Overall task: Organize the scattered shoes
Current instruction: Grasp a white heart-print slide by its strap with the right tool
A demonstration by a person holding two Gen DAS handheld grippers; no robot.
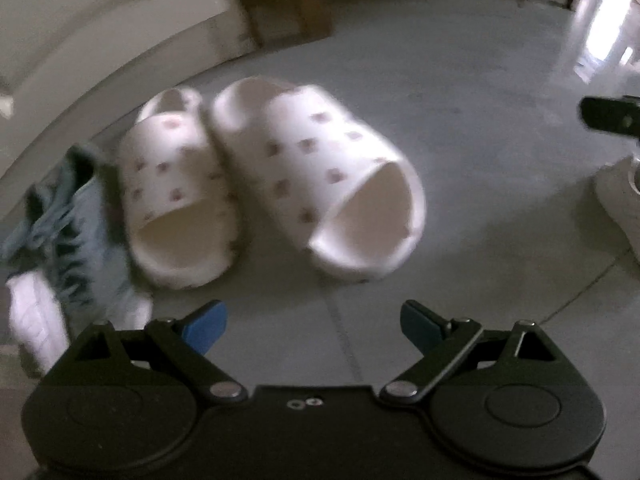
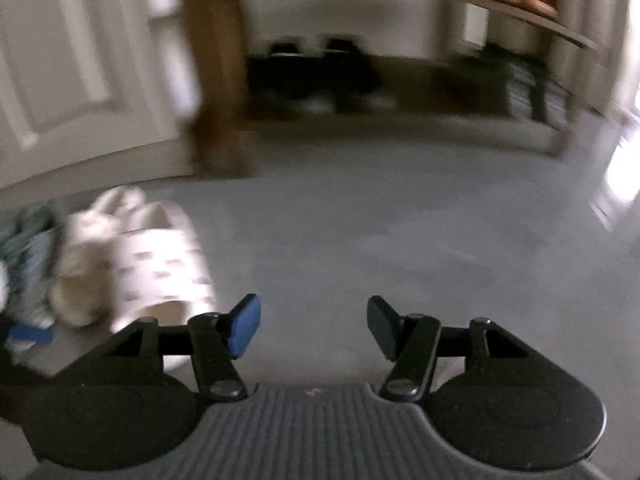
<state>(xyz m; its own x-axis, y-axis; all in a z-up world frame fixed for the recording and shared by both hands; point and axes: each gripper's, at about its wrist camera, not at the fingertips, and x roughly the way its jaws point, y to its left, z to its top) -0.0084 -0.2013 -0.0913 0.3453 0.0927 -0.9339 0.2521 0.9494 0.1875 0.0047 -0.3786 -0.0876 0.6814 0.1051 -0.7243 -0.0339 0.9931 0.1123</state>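
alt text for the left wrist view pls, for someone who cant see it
Two white slides with small pink spots lie side by side on a grey tiled floor, just ahead of the open, empty left hand-held gripper. A blue-grey laced sneaker lies to their left.

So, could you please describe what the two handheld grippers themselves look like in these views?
Both look alike: the left gripper and right gripper have matte black bodies with two rounded discs, silver pivot rivets, black linkage arms and blue-padded fingertips. The right one's base is ribbed grey; the left's is plain black with two small screws.
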